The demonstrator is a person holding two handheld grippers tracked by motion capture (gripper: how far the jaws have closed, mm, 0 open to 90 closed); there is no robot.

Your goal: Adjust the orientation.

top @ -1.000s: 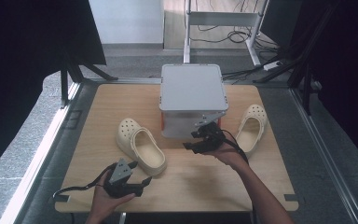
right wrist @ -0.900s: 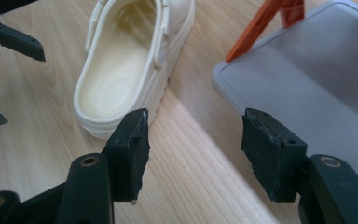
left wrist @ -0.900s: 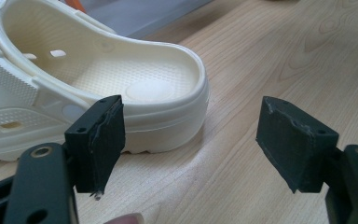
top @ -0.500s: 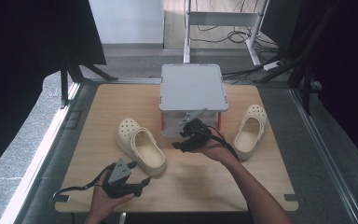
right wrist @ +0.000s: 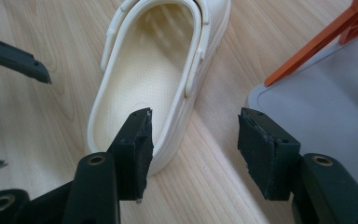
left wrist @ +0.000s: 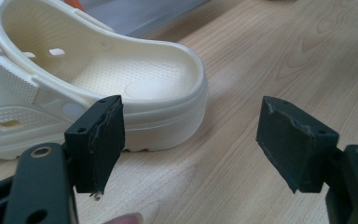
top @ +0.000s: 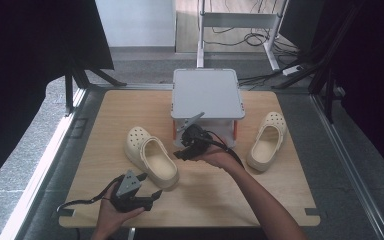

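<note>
A cream clog (top: 150,157) lies left of centre on the wooden table (top: 105,115), and its mate (top: 267,141) lies at the right. My left gripper (top: 150,196) rests near the front edge, open, its pads bare just short of the clog's heel (left wrist: 121,79). My right gripper (top: 180,153) hovers in front of the grey box (top: 207,95), open and aimed at the left clog (right wrist: 154,70). Its jaws have just been closing a little, with bare wood between them. The clog's heel rim lies just beyond its left pad (right wrist: 135,149).
The grey lidded box stands on orange legs (right wrist: 307,51) at the table's back middle. Black cables trail from both grippers. Bare wood lies along the front right of the table. Dark curtains and a metal frame surround it.
My right gripper has swung left across the box's front, from near the right clog towards the left clog. The left gripper has stayed put.
</note>
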